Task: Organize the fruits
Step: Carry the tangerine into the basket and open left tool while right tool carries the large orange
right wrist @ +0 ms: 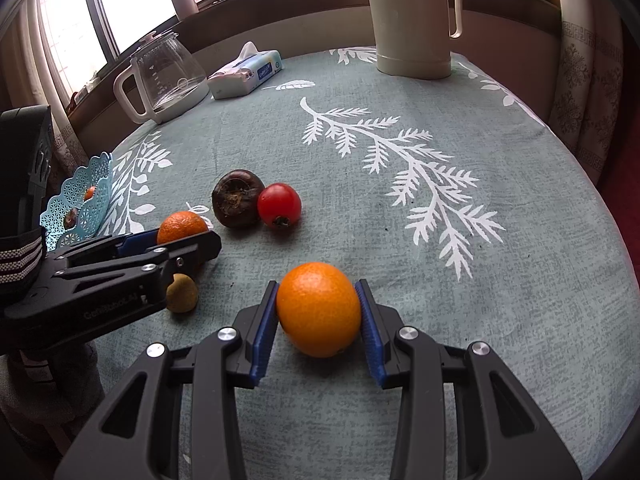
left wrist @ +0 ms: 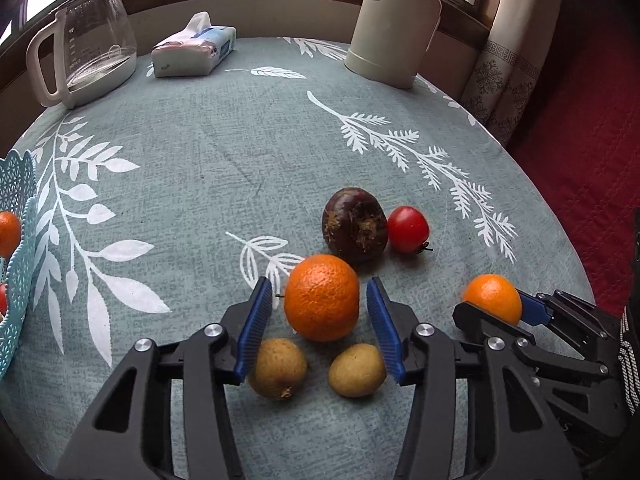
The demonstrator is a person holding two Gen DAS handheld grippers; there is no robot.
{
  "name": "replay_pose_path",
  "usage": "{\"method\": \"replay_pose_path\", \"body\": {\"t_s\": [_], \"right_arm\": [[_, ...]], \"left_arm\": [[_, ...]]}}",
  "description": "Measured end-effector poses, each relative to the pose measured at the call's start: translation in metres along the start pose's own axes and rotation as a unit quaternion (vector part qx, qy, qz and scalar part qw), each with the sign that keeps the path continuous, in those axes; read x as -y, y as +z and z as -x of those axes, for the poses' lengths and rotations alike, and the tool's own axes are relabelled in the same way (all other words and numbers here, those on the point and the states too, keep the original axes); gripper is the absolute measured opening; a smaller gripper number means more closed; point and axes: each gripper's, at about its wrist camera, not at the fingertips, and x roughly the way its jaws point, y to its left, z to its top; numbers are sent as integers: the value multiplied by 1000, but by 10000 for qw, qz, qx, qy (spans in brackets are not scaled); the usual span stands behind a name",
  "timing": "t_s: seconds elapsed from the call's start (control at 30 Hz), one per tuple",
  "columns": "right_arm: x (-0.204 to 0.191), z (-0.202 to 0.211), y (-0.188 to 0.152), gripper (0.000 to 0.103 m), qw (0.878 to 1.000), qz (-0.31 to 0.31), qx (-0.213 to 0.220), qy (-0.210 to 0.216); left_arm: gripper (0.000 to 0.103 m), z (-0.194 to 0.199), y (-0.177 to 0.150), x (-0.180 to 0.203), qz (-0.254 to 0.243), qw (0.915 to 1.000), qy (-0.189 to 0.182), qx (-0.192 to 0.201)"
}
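1. Left wrist view, far left: our basket [left wrist: 18, 264] sits at the worktop [left wrist: 208, 184] edge, an orange fruit and something red already showing inside it.
2. Centre of that view: our left gripper [left wrist: 320, 318] has its jaws apart around an orange [left wrist: 322, 298], a gap showing on each side, so nothing is gripped yet. Two small brown fruits [left wrist: 278, 368] lie just below the pads, and a dark round fruit [left wrist: 355, 224] touches a red fruit [left wrist: 408, 229] just behind.
3. Further right: a second orange [right wrist: 319, 308] sits in our right gripper [right wrist: 319, 312]; both pads touch its skin, so we judge it clamped, though it looks to rest on the worktop.
4. We judge the step as a double pick-up: right grasp made, left grasp pending.
5. Next the left jaws need to close squarely on their orange without nudging the brown fruits.
6. Both oranges then need lifting clear and carrying left to the basket, the left one first so the grippers do not cross.
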Motion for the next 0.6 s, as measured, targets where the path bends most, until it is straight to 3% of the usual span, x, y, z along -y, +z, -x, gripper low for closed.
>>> {"method": "replay_pose_path", "body": {"t_s": [0.2, 0.6], "right_arm": [[-2, 0, 0, 38, 10000, 17, 6, -4], [-8, 8, 0, 38, 9998, 37, 132, 153]], "left_arm": [[40, 6, -2, -3, 64, 9999, -40, 88], [40, 54, -1, -33, 336, 9969, 310, 645]]}}
